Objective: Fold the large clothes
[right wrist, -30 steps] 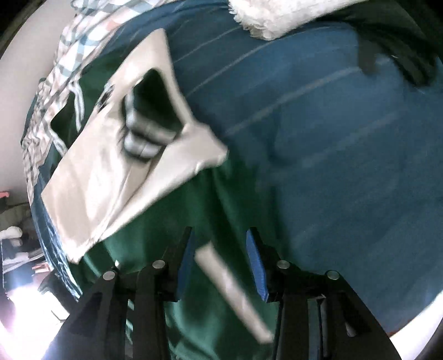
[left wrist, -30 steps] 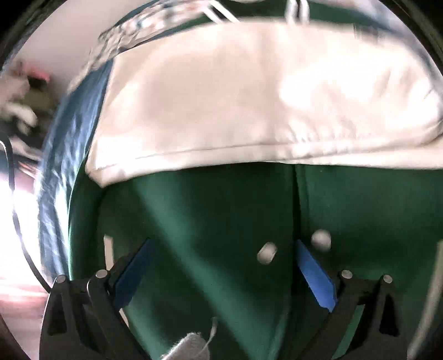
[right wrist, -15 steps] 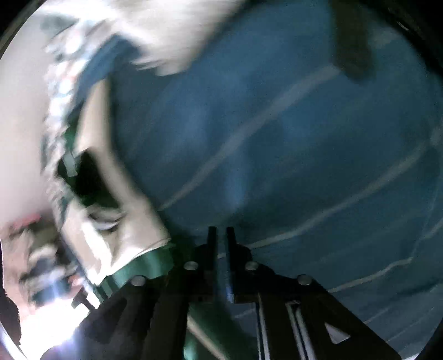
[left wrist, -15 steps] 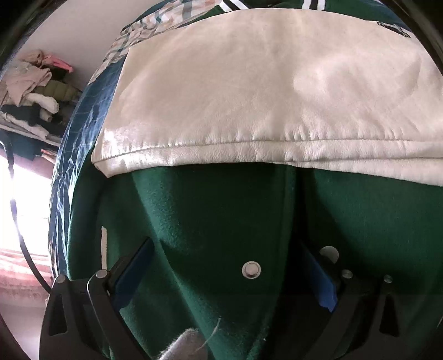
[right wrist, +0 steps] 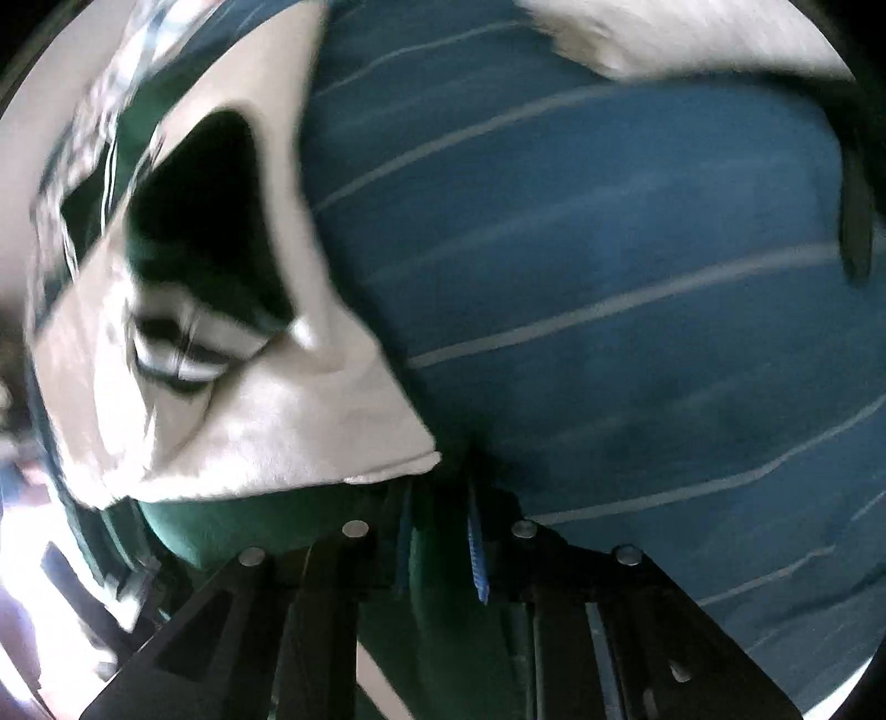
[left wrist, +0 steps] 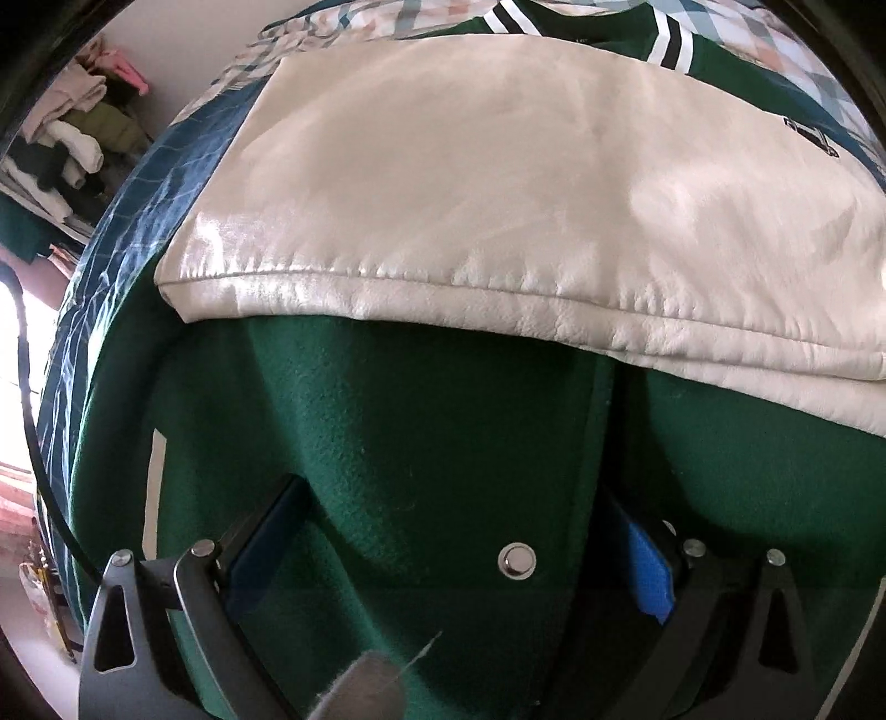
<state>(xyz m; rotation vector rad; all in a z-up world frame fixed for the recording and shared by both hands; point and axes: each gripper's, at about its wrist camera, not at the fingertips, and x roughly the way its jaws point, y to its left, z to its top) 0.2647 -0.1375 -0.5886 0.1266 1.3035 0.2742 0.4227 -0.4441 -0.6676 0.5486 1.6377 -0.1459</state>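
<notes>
A green varsity jacket (left wrist: 421, 432) with cream leather sleeves (left wrist: 498, 210) lies on a blue striped bedspread (right wrist: 609, 277). A sleeve is folded across the body. My left gripper (left wrist: 459, 548) is open, its fingers pressed down on the green front by a metal snap (left wrist: 516, 559). In the right wrist view the cream sleeve (right wrist: 249, 421) and its striped cuff (right wrist: 183, 354) show at left. My right gripper (right wrist: 440, 531) is shut on a fold of the green jacket cloth (right wrist: 432, 554) at the jacket's edge.
A checked blanket (left wrist: 803, 61) lies beyond the jacket's collar. A heap of clothes (left wrist: 66, 144) sits at the far left by the wall. A white fleecy item (right wrist: 664, 33) and a dark strap (right wrist: 855, 210) lie on the bedspread at top right.
My right gripper closed on the jacket's green edge and swung, blurring its view. My left gripper stayed open and settled lower on the green front.
</notes>
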